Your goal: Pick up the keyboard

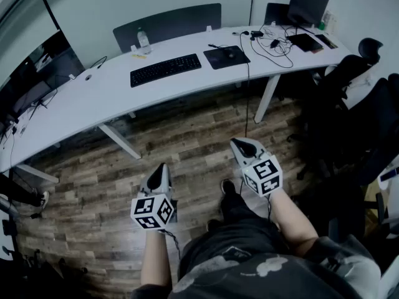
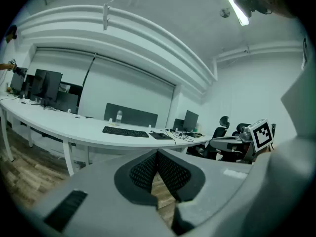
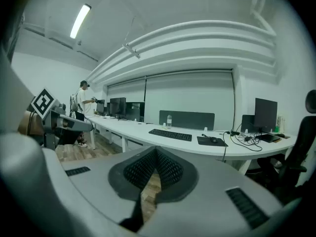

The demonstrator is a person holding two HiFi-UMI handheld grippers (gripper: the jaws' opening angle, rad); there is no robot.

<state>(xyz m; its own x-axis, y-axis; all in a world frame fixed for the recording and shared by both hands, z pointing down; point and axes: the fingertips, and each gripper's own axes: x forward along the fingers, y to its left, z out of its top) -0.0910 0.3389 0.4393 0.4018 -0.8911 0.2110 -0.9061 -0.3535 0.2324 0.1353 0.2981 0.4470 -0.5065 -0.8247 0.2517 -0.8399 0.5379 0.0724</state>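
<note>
Both pairs of jaws are pressed together with nothing in them. The left gripper [image 1: 160,170] and right gripper [image 1: 242,145] hang over the floor, and the keyboard [image 1: 165,70] lies well ahead of both tips on the white desk [image 1: 93,101]. Smart play: step in, open wide, bracket its short ends.
</note>
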